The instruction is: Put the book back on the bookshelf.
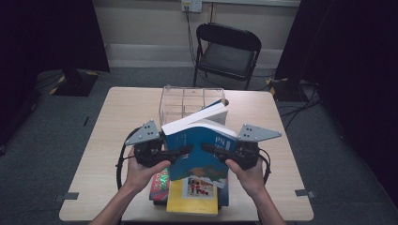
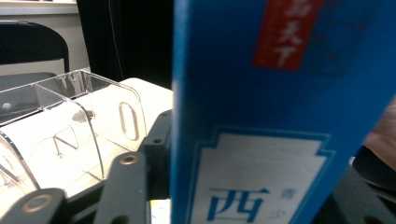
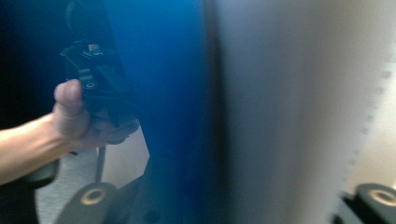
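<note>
Blue book [image 1: 202,145] pinched between both grippers, just before clear organizer [image 1: 183,101].

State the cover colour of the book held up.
Blue book, clearest in the left gripper view.
</note>
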The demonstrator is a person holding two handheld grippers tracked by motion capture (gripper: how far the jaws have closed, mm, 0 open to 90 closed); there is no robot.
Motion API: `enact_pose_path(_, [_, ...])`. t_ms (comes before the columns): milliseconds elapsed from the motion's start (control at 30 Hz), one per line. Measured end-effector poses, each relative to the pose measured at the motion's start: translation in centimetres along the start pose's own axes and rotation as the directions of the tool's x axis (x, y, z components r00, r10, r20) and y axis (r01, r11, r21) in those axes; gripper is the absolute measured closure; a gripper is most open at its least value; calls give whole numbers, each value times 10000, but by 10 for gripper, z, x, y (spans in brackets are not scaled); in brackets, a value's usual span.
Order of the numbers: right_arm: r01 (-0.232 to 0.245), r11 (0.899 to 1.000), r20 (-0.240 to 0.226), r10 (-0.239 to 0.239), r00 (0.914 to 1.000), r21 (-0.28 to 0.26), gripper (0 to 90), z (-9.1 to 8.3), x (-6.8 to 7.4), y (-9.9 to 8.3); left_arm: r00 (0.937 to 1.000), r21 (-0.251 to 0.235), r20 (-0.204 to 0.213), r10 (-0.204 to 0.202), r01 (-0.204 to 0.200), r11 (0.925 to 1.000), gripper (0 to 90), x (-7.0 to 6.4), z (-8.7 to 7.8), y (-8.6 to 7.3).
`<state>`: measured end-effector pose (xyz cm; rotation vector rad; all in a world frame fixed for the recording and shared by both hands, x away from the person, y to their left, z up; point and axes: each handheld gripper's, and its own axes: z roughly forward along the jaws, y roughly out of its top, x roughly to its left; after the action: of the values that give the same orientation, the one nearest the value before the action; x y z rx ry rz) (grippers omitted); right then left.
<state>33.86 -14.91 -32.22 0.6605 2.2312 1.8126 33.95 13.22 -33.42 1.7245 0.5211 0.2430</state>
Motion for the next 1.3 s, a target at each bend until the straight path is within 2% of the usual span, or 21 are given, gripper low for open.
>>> enact_pose_path(33, [61, 10000, 198, -63, 9998, 71, 685, -4, 0, -1, 10000, -35, 24, 51, -50, 10000, 542, -1, -1, -1])
enact_pose_path(67, [34, 9998, 541, -24, 9985, -186, 620, -14, -2, -1, 9999, -71, 52, 114, -114, 9999, 558, -1, -2, -1])
enact_pose_path(100, [27, 9997, 718, -9, 9974, -259, 599, -18, -3, -1, 9998, -89, 49, 176, -176, 9998, 562, -2, -2, -2])
enact_pose_path(167, [17, 9996, 882, 9, 9961, -290, 565, -22, -4, 0, 9998, -90, 65, 185, -184, 9998, 567, -2, -2, -2])
enact_pose_path(200, [6, 9985, 1313, 66, 9913, -545, 517, -31, -7, -1, 9998, -97, 37, 176, -176, 9998, 571, -2, -2, -3])
enact_pose_path(267, [-90, 9987, 1664, 173, 9859, -506, 456, -36, -11, -5, 9999, -179, -117, 103, -105, 9998, 577, -1, -3, -4])
enact_pose_path(300, [-128, 9990, 1807, 202, 9833, -425, 462, -36, -14, -9, 9999, -179, -117, 103, -105, 9998, 583, -1, -3, -4])
enact_pose_path(400, [-341, 9990, 1773, 388, 9834, -296, 444, -35, -21, -17, 9998, -200, -171, 127, -130, 9997, 588, 0, -4, -4])
enact_pose_path(533, [-784, 9967, 1477, 746, 9862, 203, 405, -17, -39, -36, 9996, -181, -211, 176, -180, 9997, 589, -3, -4, -5])
enact_pose_path(567, [-784, 9967, 1477, 746, 9862, 203, 405, -17, -39, -36, 9996, -181, -211, 176, -180, 9997, 589, -3, -4, -5])
enact_pose_path(600, [-909, 9950, 1140, 858, 9898, 405, 402, -10, -44, -43, 9995, -138, -200, 231, -234, 9996, 589, -4, -4, -4])
enact_pose_path(633, [-909, 9950, 1140, 858, 9898, 405, 402, -10, -44, -43, 9994, -72, -245, 255, -257, 9996, 589, -6, -5, -4])
enact_pose_path(667, [-904, 9944, 813, 858, 9930, 554, 412, -4, -46, -48, 9991, -16, -319, 277, -278, 9996, 589, -9, -5, -4])
enact_pose_path(700, [-904, 9944, 813, 858, 9930, 554, 412, -4, -46, -48, 9991, -16, -319, 277, -278, 9996, 587, -9, -5, -4])
enact_pose_path(767, [-718, 9963, 977, 670, 9930, 463, 419, 0, -44, -49, 9968, 83, -631, 481, -477, 9988, 589, -13, -8, -4])
enact_pose_path(867, [-534, 9974, 1078, 479, 9930, 479, 428, 3, -41, -48, 9955, 155, -824, 473, -461, 9988, 589, -17, -11, -3])
enact_pose_path(967, [-290, 9981, 1062, 232, 9941, 536, 438, 7, -38, -46, 9902, 358, -1184, 740, -702, 9969, 583, -24, -14, -2])
enact_pose_path(1033, [-332, 9984, 1095, 281, 9936, 447, 445, 12, -39, -46, 9874, 276, -1488, 529, -493, 9984, 580, -25, -12, -3])
enact_pose_path(1167, [-327, 9985, 1188, 273, 9925, 438, 445, 14, -39, -47, 9881, 266, -1503, 335, -298, 9992, 576, -23, -10, -3])
enact_pose_path(1233, [-344, 9985, 1132, 294, 9931, 424, 444, 14, -40, -47, 9867, 465, -1528, 557, -491, 9977, 571, -23, -6, -2])
enact_pose_path(1300, [-336, 9984, 1123, 284, 9933, 447, 444, 13, -40, -47, 9871, 425, -1533, 454, -393, 9983, 553, -23, -1, -2])
